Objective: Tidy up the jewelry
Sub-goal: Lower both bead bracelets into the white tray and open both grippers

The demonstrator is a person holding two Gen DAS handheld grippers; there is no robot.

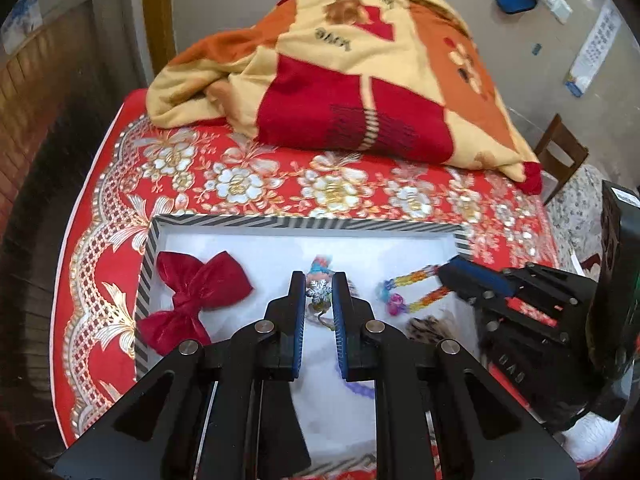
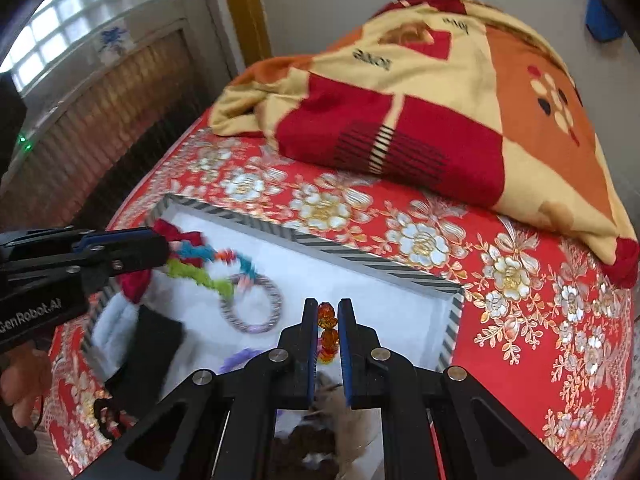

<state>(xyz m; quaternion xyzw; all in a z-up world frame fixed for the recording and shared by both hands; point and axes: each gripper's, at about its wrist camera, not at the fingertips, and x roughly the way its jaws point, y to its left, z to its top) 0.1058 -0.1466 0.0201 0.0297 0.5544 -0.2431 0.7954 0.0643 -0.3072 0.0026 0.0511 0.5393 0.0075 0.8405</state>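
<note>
Left hand-held gripper [image 1: 319, 280] pinches a snowflake charm [image 1: 319, 290] above the striped tray [image 1: 304, 222]; right hand-held gripper [image 2: 328, 307] clamps an amber bead strand [image 2: 328, 330] over it.

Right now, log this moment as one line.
left gripper: shut on snowflake charm | right gripper: shut on amber bead strand | both over striped box

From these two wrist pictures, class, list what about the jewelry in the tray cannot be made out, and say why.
- Left wrist view: the snowflake piece runs down behind the left hand-held gripper, so its full shape is hidden.
- Right wrist view: the amber beads sit in the right hand-held gripper; their lower end is covered.
- Right wrist view: the colourful fuzzy strand is motion-blurred.
- Both views: the near part of the striped tray is blocked by the grippers.
</note>
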